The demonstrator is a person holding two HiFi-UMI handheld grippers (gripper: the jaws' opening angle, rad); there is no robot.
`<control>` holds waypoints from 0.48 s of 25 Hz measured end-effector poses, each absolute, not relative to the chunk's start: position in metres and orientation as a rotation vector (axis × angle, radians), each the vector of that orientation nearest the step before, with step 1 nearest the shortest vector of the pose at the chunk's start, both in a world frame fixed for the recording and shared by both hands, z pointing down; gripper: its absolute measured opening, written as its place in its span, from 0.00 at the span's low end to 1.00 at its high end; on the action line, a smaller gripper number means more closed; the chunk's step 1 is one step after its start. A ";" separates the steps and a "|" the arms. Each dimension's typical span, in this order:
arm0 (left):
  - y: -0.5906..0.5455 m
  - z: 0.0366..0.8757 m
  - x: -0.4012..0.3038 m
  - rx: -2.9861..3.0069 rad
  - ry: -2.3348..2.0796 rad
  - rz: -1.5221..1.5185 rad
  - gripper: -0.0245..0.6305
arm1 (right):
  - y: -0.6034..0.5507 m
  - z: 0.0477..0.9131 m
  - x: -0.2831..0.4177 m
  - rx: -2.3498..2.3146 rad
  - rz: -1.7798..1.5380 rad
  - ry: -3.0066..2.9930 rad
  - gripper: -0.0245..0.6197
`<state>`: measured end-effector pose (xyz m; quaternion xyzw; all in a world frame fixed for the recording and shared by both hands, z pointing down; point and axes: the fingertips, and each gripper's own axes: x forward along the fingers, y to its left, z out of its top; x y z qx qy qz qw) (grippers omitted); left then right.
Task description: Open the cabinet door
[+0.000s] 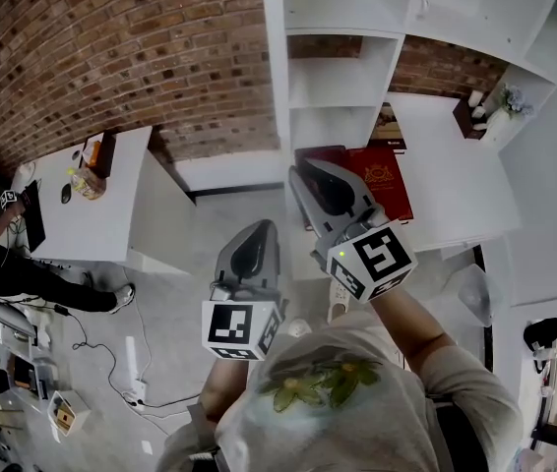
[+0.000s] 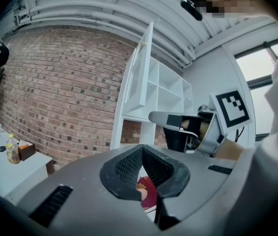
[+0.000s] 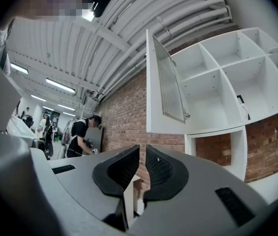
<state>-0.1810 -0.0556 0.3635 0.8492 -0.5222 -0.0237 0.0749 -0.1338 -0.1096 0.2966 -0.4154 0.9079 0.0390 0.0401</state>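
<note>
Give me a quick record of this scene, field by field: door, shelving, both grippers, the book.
Cabinet door: swung wide open
Shelving: white, against brick wall
Right gripper: fingers slightly apart, nothing between
Left gripper: fingers together, nothing held
Red book: lying flat on the white ledge

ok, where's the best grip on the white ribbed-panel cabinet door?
The small knob at the lower free-edge corner of the white ribbed-panel cabinet door, likely from the room side: the door stands swung out from the white shelf unit, and that knob is its only visible protrusion.
</note>
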 end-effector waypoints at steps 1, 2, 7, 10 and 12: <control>-0.055 0.364 -0.179 2.549 -1.562 -0.070 0.05 | -0.105 0.300 -0.134 -1.267 0.112 2.789 0.12; -0.054 0.364 -0.178 2.551 -1.559 -0.069 0.05 | -0.101 0.304 -0.134 -1.260 0.105 2.796 0.11; -0.049 0.365 -0.167 2.554 -1.538 -0.069 0.05 | -0.080 0.318 -0.130 -1.230 0.061 2.812 0.10; -0.045 0.368 -0.161 2.557 -1.527 -0.067 0.05 | -0.069 0.326 -0.127 -1.223 0.030 2.822 0.09; -0.043 0.370 -0.156 2.560 -1.516 -0.063 0.05 | -0.061 0.331 -0.124 -1.222 0.011 2.824 0.09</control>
